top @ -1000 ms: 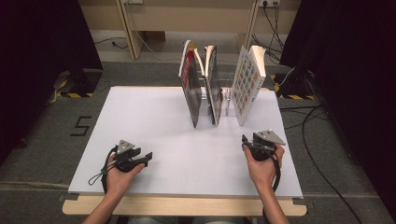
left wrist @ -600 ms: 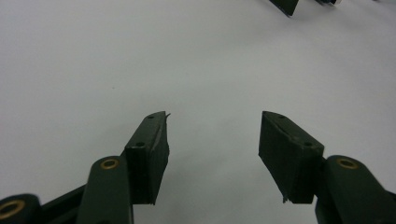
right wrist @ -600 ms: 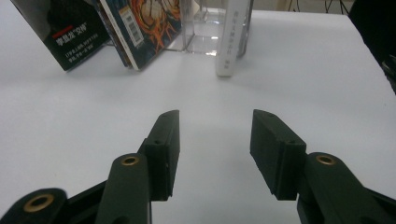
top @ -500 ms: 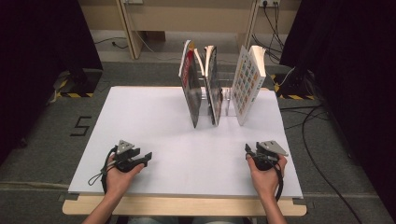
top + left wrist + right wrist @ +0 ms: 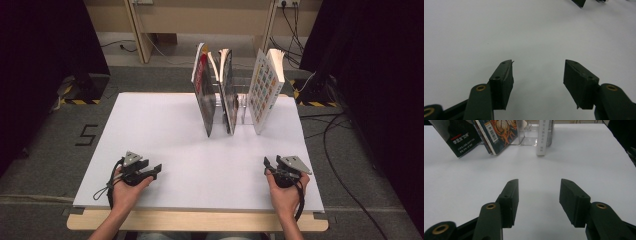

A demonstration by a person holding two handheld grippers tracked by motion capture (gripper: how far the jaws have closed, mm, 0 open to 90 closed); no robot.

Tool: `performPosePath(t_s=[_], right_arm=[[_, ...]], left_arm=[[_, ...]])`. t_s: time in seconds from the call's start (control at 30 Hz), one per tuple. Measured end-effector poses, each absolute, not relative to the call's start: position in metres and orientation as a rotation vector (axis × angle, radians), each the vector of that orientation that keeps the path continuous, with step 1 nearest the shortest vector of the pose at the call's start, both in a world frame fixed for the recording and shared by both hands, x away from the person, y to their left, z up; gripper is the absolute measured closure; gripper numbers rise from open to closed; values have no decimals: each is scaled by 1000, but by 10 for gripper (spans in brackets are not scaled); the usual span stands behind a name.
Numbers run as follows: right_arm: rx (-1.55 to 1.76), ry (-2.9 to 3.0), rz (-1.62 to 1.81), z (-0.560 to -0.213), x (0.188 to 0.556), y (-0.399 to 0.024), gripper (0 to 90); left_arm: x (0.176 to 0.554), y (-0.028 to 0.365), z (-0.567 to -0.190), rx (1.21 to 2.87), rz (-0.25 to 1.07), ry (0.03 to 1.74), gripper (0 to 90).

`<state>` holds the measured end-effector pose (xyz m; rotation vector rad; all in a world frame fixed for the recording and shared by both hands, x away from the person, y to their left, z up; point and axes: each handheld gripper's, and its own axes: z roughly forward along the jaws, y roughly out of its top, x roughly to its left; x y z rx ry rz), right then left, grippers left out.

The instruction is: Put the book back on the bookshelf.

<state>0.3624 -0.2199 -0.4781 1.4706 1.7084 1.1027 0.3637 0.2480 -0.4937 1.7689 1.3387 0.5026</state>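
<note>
Three books stand leaning in a clear rack (image 5: 243, 107) at the back of the white table (image 5: 165, 125): a red-and-dark one (image 5: 204, 95), a dark one (image 5: 227, 90) and a white one with coloured tiles (image 5: 262, 92). In the right gripper view they are the dark cover (image 5: 461, 137), the comic cover (image 5: 499, 132) and the white spine (image 5: 542, 137). My left gripper (image 5: 154, 171) (image 5: 537, 63) rests near the front left, open and empty. My right gripper (image 5: 270, 164) (image 5: 539, 181) sits at the front right and points at the books. Its jaws have just been opening, with nothing between them.
Bare white tabletop lies between the two hands and the books. The table's front edge (image 5: 200, 210) is just behind the hands. Cables (image 5: 345, 185) trail on the floor at the right, and dark curtains stand on both sides.
The right hand has come down and toward the front edge of the table, and its jaws stand a little wider. The left hand and the books have not moved.
</note>
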Motion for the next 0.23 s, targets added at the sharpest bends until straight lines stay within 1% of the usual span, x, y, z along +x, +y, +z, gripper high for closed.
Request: performPosePath(t_s=[0.23], right_arm=[[1460,1706,1105,-480,359,-221,485]], left_arm=[[362,248,-493,1756,516,1342,373]])
